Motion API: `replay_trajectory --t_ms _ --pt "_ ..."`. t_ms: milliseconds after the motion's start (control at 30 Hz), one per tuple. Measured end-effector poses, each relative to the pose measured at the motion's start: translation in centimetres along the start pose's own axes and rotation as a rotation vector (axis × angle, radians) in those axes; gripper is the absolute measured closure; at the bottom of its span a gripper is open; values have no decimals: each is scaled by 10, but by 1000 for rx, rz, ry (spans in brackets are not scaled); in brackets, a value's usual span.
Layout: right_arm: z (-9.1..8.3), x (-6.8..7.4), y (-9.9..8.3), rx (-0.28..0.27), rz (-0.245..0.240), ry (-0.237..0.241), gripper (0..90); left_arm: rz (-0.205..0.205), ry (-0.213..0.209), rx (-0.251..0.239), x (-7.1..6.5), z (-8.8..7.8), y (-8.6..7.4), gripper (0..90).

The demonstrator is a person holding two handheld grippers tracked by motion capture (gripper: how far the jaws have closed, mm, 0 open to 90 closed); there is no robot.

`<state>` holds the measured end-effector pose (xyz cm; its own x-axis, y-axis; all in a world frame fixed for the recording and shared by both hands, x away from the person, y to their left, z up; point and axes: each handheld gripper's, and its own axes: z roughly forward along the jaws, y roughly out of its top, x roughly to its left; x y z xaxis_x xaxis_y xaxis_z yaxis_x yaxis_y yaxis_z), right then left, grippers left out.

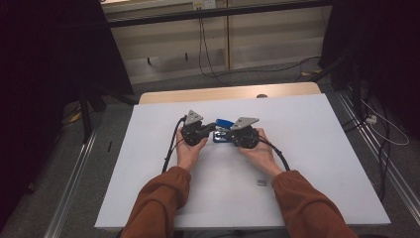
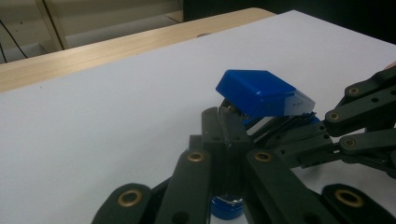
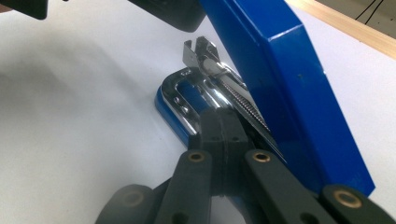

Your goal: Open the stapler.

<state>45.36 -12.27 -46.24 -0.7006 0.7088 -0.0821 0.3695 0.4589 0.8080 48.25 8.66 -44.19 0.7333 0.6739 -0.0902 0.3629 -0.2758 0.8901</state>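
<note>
Resting on the white tabletop [image 1: 307, 163], the blue stapler [image 1: 224, 122] sits between your two tongs, lid hinged up. It looks rigid, smooth plastic over slick chrome, so grip flat sides. Your left tongs [image 2: 227, 135] are pressed together at its metal magazine; your right tongs [image 3: 223, 123] pinch the chrome rail. Its base is mostly hidden.

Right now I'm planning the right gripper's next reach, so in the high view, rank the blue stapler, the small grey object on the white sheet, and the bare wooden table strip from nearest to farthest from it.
1. Blue stapler: at the right gripper, between both grippers.
2. Small grey object: on the white sheet, toward the person.
3. Bare wooden table strip: far edge.
</note>
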Motion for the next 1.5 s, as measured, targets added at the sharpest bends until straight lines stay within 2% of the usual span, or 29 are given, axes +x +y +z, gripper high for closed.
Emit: replay_trajectory --t_ms 100,233,300,433,567,767,1000,1033,1500 --pt "-1 3 1 -2 -9 -6 900 0 0 -3 0 0 0 900" --pt "-3 7 7 -49 -7 -25 900 6 3 1 0 0 0 900" --pt "-3 8 9 -68 -23 -49 900 3 4 3 0 1 0 900" --pt "-1 13 14 -81 -25 -65 900 -1 2 0 1 1 -1 900" --pt "4 16 15 -93 -17 -74 900 1 7 0 0 1 -1 900" --pt "8 17 14 -121 34 -90 900 -4 2 -1 1 2 -1 900" --pt "9 20 14 -133 28 -104 900 -7 -15 19 2 5 -5 900" --pt "9 20 14 -134 31 -106 900 2 -13 24 2 6 -5 900" --pt "6 15 15 -141 35 -130 900 3 -22 14 1 9 -5 900"
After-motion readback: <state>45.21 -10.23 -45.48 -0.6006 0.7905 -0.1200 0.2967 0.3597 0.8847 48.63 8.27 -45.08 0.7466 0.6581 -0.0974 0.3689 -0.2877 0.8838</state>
